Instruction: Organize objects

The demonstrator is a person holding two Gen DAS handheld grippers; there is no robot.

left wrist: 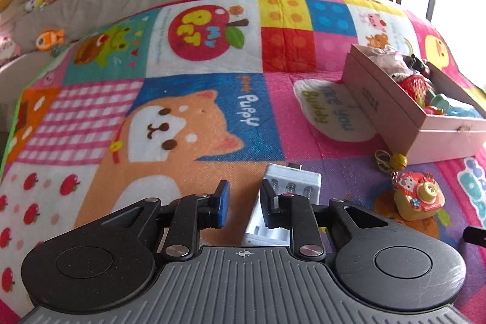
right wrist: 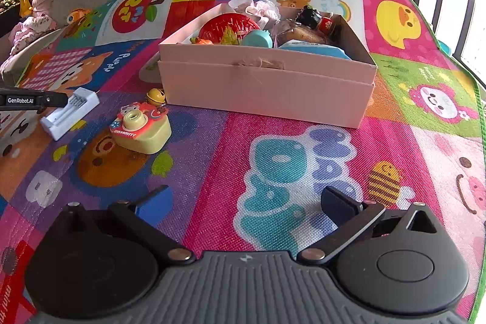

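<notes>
- Play mat (right wrist: 273,148): colourful cartoon patchwork, covers the whole work surface; soft and printed, so small items lie flat on it but get lost visually in the pattern.
- Pink box (right wrist: 267,87): open-topped cardboard, sits on the mat ahead of the right claw. Already crowded w/ toys: red spiky item (right wrist: 231,26), teal piece (right wrist: 258,38), pale fabric at the back. Judged to be the collection point for the task.
- Right claw (right wrist: 246,205): fingers spread wide, released, nothing between them. Hovers low over bare mat, near side of the box; looks parked to stay clear of the left side's work.
- Left claw (left wrist: 243,202): fingers part-open, not clenched on anything. The right finger overlaps the charger's edge in the left wrist view; the gap between the fingers shows only mat. Whether that finger touches the charger: cannot tell.
- White battery charger (left wrist: 288,187): empty bays w/ springs visible, lies flat on the mat left of the box, well outside it. Judged the item in hand for pickup; claw seems offset to one side, so would need re-centring before closing.
- Toy camera keychain (right wrist: 141,126): yellow/red, on the mat between charger and box, not yet stowed.
- Gold bell (right wrist: 155,96): just beside the box's near corner, chained toward the camera; likely travels w/ it.
</notes>
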